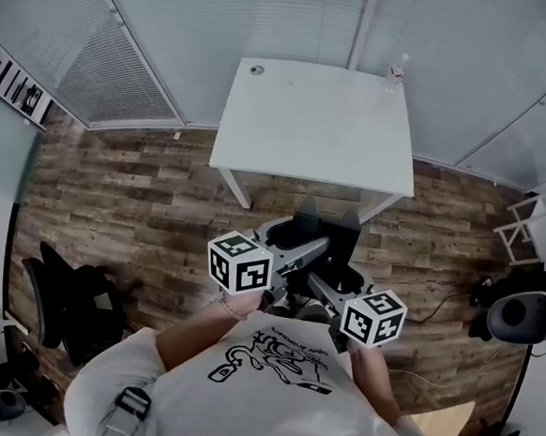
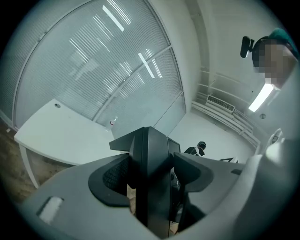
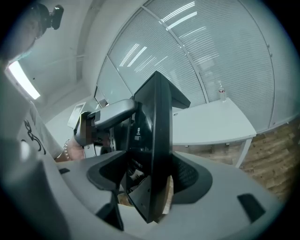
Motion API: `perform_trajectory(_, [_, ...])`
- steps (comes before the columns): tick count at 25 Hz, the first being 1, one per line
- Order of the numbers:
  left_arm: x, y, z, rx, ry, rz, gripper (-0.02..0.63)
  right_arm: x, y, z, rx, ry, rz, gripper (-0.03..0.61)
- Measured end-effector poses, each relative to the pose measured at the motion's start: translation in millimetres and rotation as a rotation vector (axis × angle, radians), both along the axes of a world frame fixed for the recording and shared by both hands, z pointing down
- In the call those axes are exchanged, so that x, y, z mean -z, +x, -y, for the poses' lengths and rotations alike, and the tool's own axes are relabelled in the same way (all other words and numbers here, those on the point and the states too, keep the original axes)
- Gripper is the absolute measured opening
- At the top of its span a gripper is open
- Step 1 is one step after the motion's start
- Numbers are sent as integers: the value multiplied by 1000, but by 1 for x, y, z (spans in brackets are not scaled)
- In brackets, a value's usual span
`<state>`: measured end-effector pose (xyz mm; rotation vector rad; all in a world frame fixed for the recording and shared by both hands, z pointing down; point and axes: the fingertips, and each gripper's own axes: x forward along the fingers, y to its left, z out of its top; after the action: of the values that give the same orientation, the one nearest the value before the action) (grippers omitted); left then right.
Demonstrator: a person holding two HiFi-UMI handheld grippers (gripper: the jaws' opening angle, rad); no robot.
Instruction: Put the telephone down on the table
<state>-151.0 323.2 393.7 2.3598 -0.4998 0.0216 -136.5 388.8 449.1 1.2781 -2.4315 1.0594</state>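
The black telephone (image 1: 320,241) hangs in the air over the wooden floor, short of the white table (image 1: 313,121). Both grippers hold it, one from each side. My left gripper (image 1: 298,255) is shut on it, and in the left gripper view the phone's dark body (image 2: 150,164) fills the gap between the pads. My right gripper (image 1: 329,287) is shut on it too. In the right gripper view the telephone (image 3: 157,140) stands edge-on between the jaws, with the left gripper (image 3: 108,117) beyond it.
A clear bottle (image 1: 395,73) stands at the table's far right corner and a small round object (image 1: 256,70) at its far left corner. A black office chair (image 1: 69,304) stands on the left, and a white stool (image 1: 522,227) and dark gear (image 1: 519,316) on the right. Glass walls with blinds lie behind the table.
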Motion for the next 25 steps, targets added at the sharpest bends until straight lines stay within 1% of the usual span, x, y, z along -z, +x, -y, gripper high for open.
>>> perform_trajectory(9, [-4,-14,10,0,-15,4,287,-3,-13,11,10,-13,7,278])
perform_trajectory(14, [-6,-12,21,1,-17,13,287,-5,-12,21,17,-18,14,278])
perform_trajectory(19, [-9,4,38,6,-27,21,287,-8,4,38,23,-23,21,278])
perform_trajectory(25, [-12,38,70,6,-31,35,287,-11,38,70,19,-29,38,278])
